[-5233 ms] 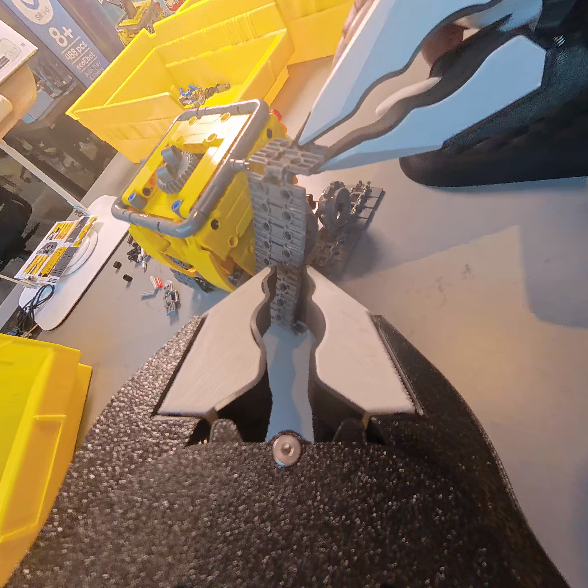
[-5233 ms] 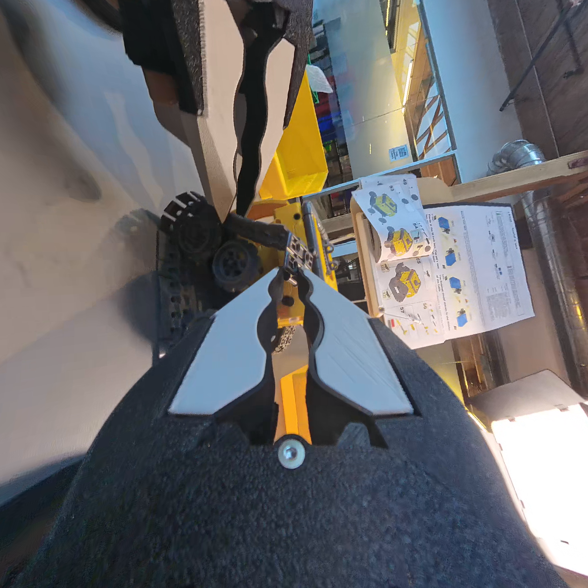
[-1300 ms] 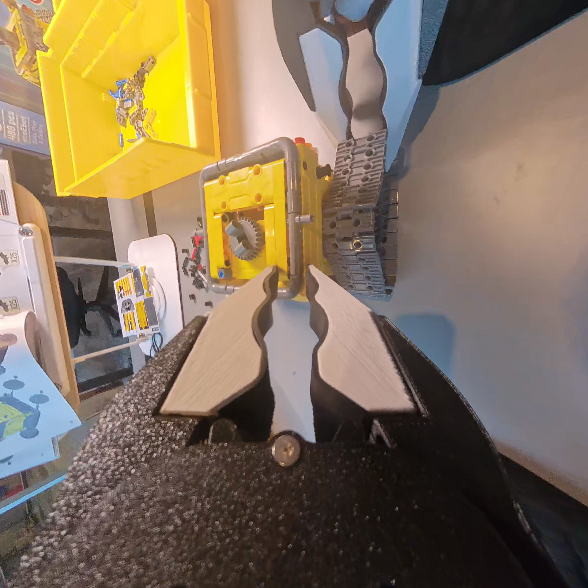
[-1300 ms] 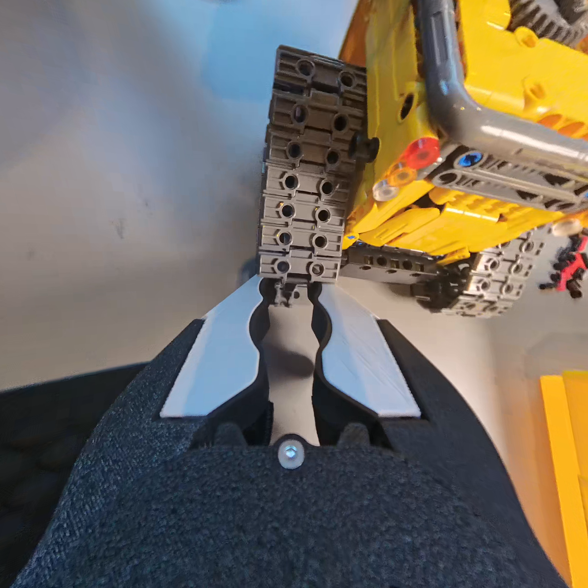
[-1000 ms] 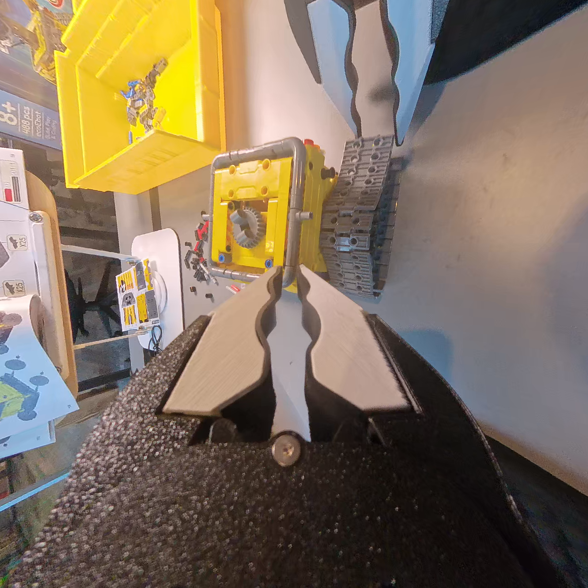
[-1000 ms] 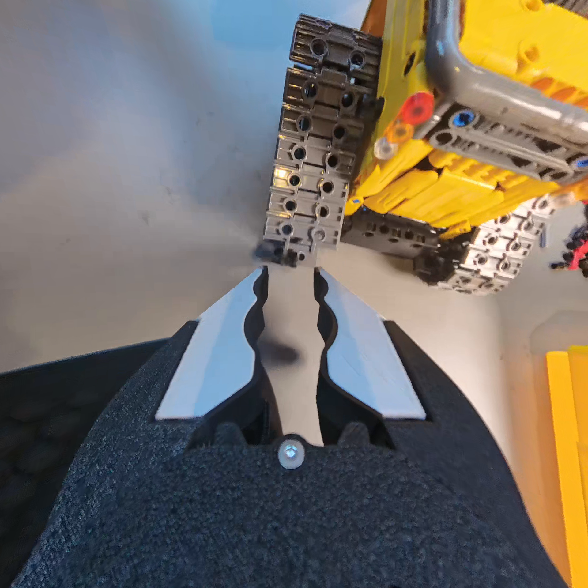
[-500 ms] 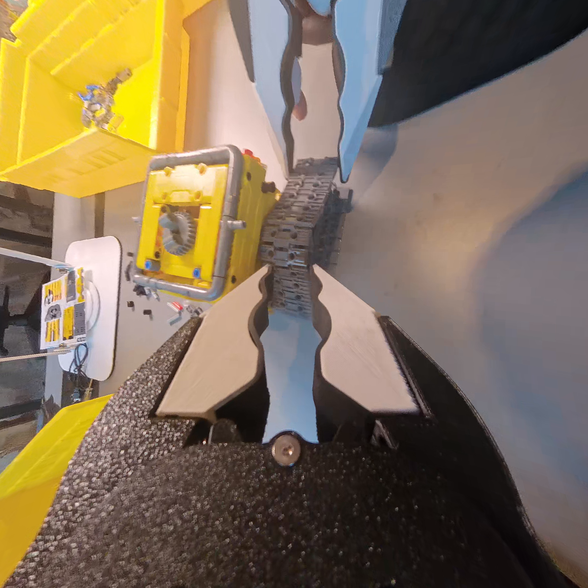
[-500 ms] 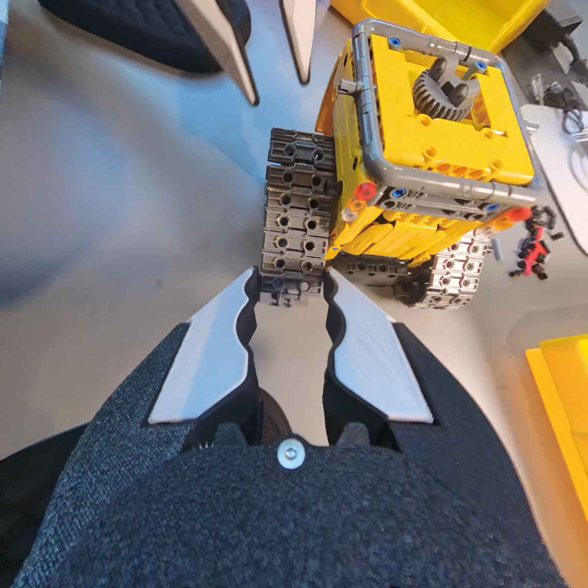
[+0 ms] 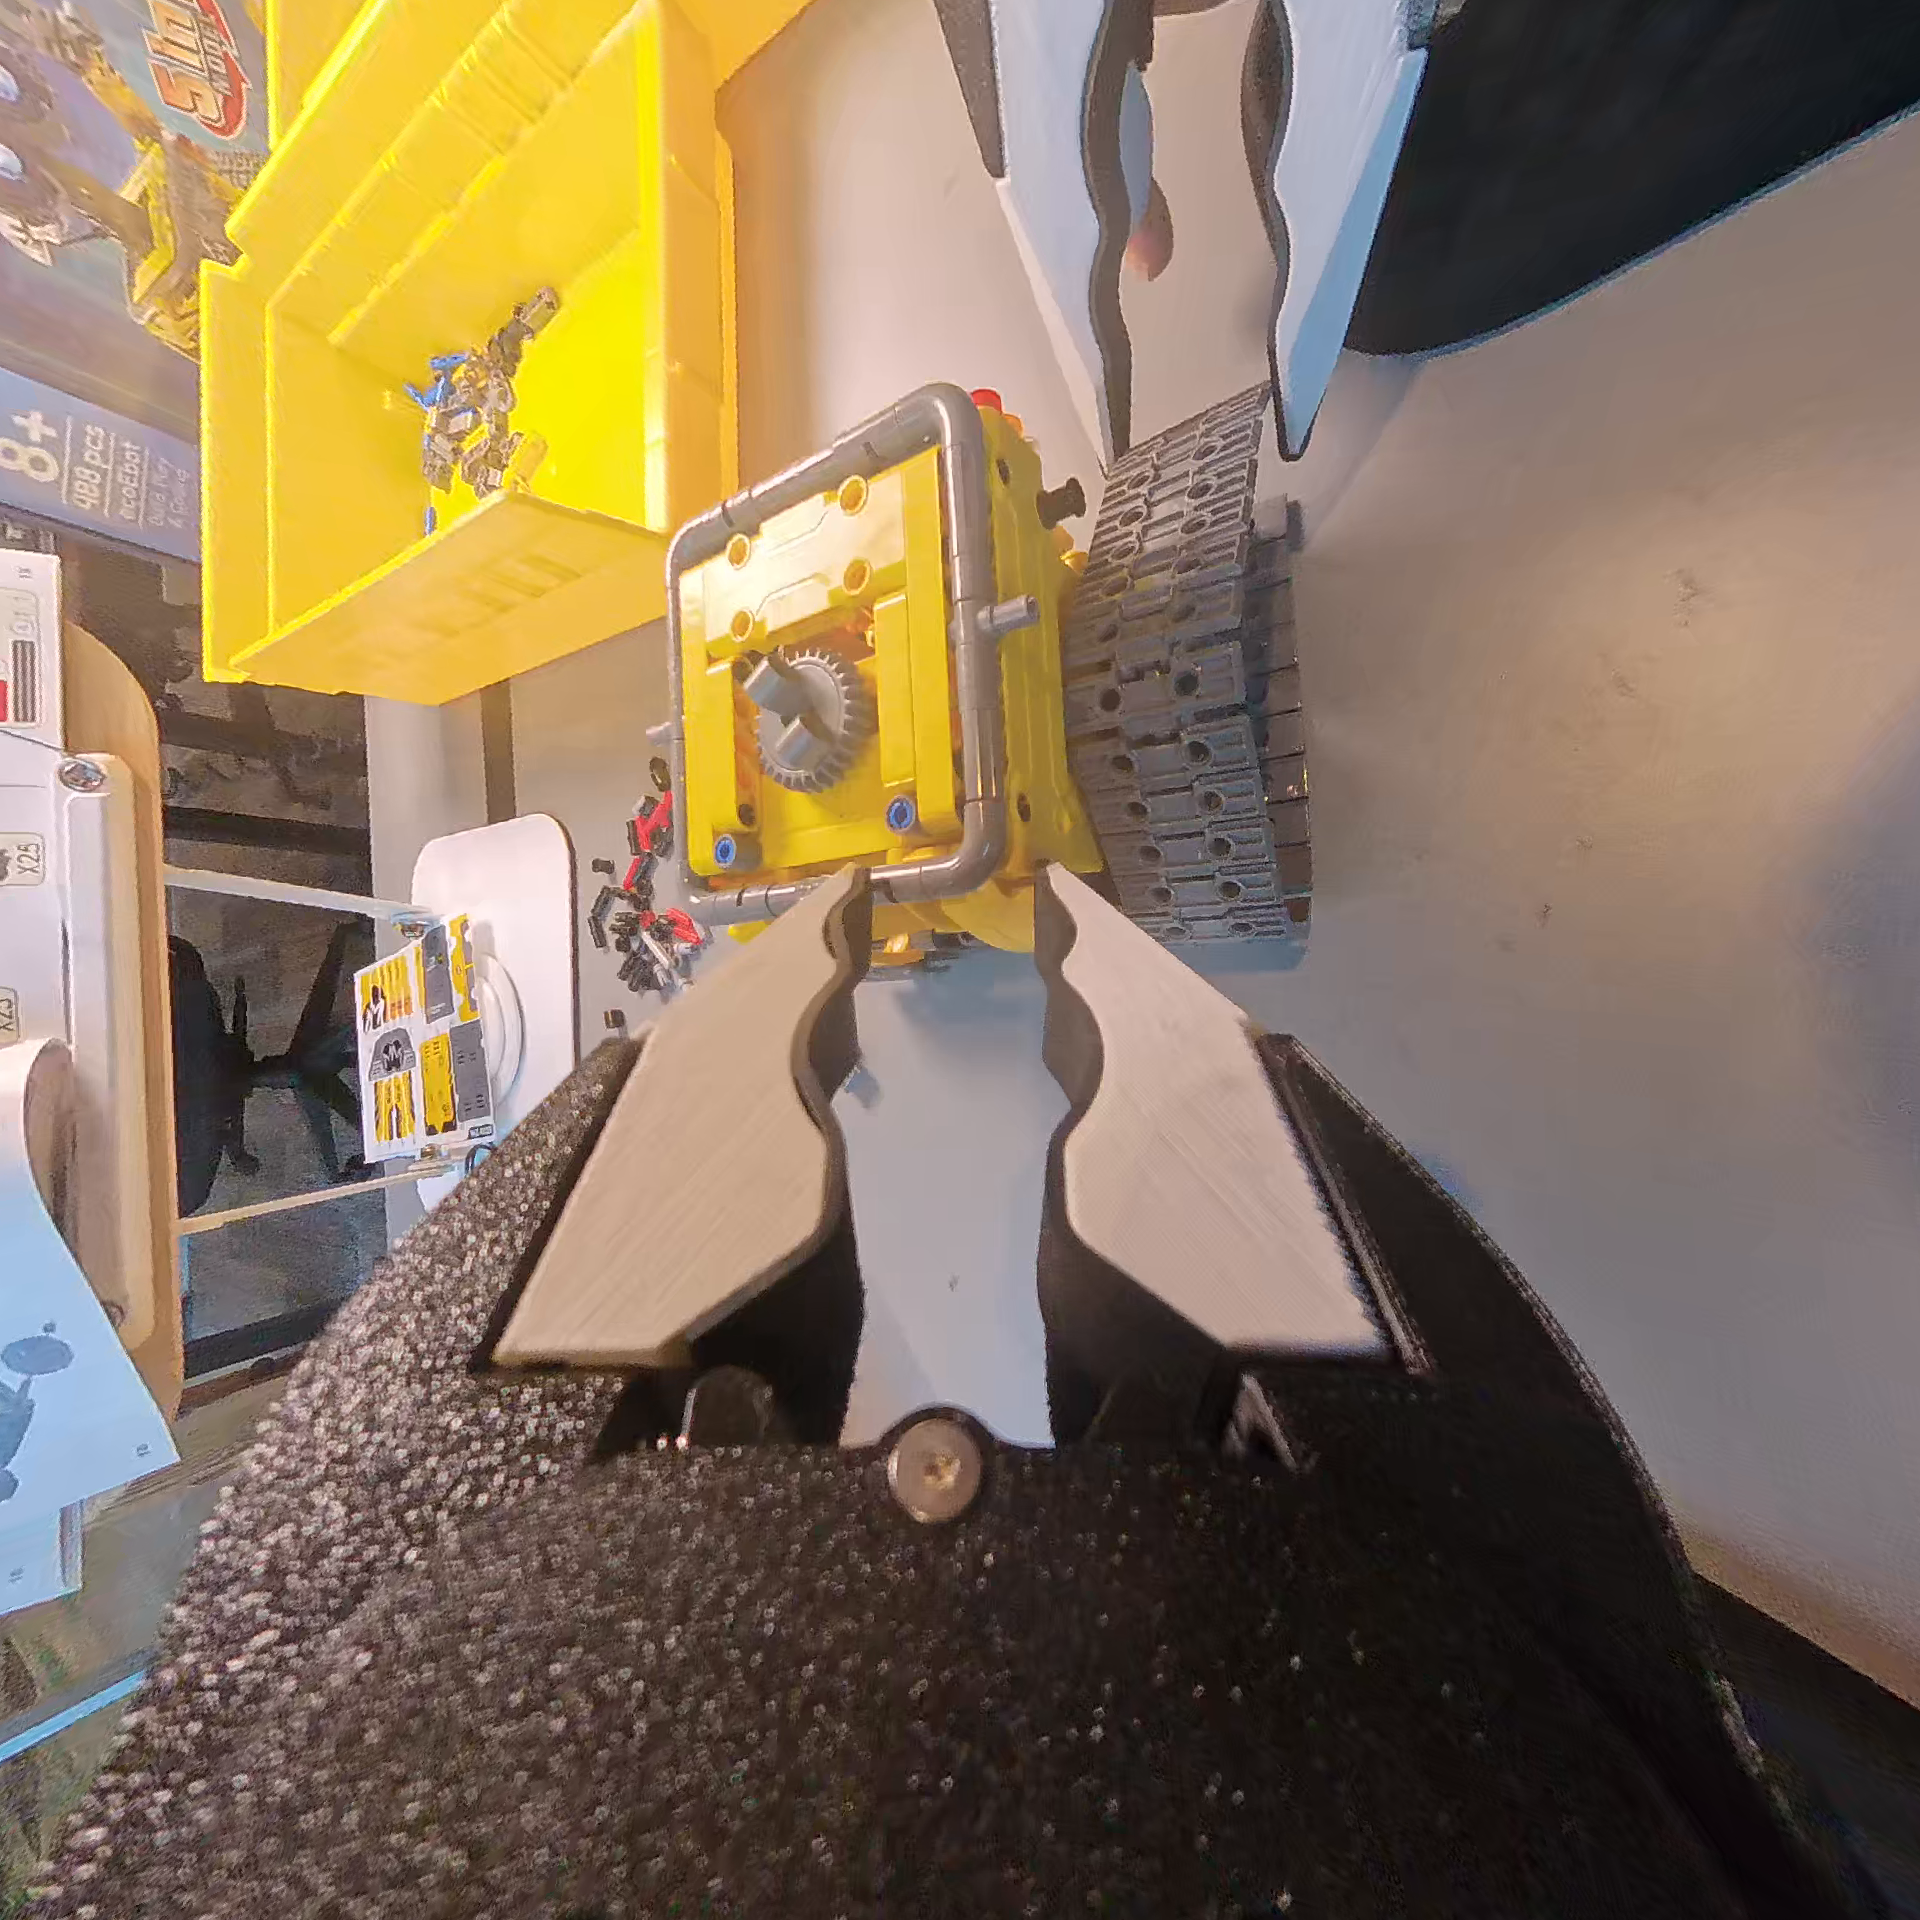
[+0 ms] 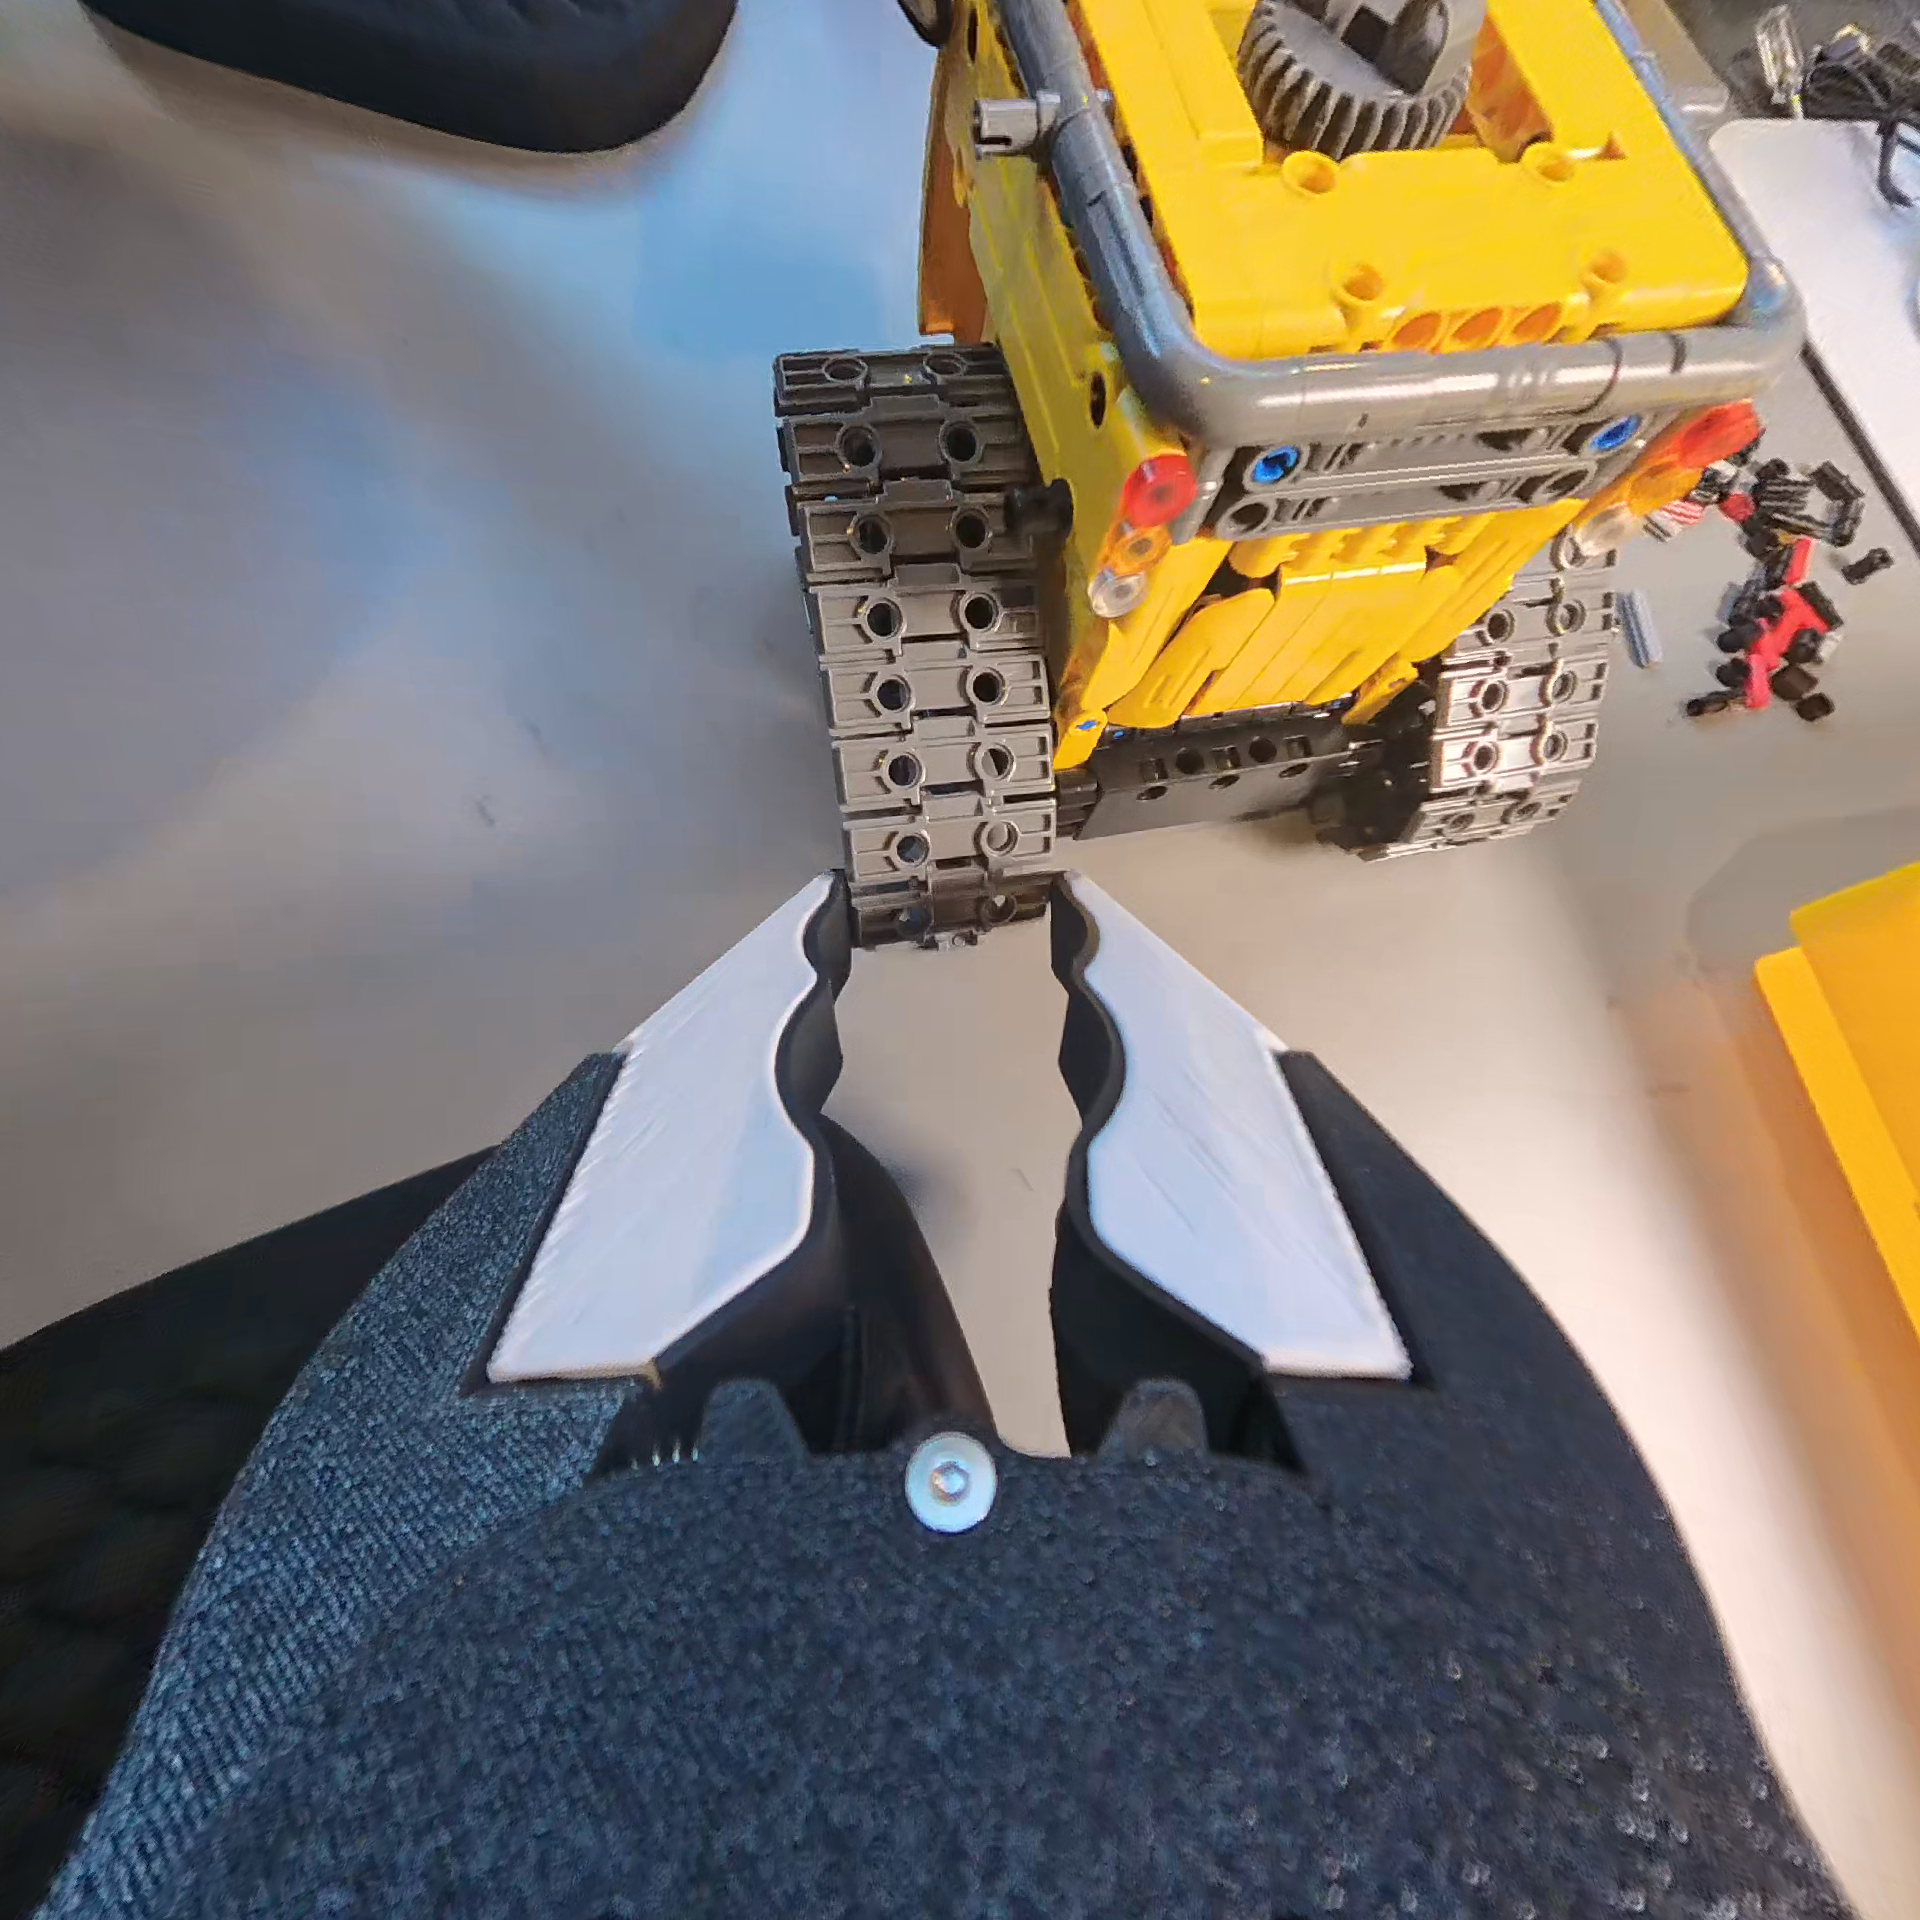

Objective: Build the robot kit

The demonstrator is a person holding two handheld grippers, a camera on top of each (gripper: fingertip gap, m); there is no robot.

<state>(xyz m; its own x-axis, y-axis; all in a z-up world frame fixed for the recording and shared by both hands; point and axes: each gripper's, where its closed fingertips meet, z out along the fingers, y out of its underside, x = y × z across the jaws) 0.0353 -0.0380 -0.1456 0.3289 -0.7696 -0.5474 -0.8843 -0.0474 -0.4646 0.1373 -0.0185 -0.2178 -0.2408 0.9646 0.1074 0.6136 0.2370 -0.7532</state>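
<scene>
The left gripper (image 9: 948, 914) has its jaws spread wide, tips right at the near edge of the yellow toy vehicle (image 9: 831, 707), one tip by the grey pipe frame (image 9: 961, 665) and the other by the yellow corner. Whether they actually touch it is hard to say from this angle. Nothing sits between the fingers.

Over on the other side, the right gripper (image 10: 945, 914) is wide too, and the near end of the grey track (image 10: 925, 665) sits just between its two fingertips (image 10: 821, 904), which flank it closely. It looks like contact on the left tip, but that is not certain.

The vehicle stands on the grey table (image 10: 364, 571), a grey gear (image 9: 805, 732) on its top, red and orange studs (image 10: 1158, 488) on its near face in the right view. A second track (image 10: 1507, 727) shows on its far side.

To the right in that view, small black and red loose parts (image 10: 1777, 634) lie on the table, and a yellow bin edge (image 10: 1860, 1039) comes in near the frame's right. In the left view a yellow bin (image 9: 416, 416) holds a few small pieces, and a sticker sheet (image 9: 426, 1039) lies farther left.
</scene>
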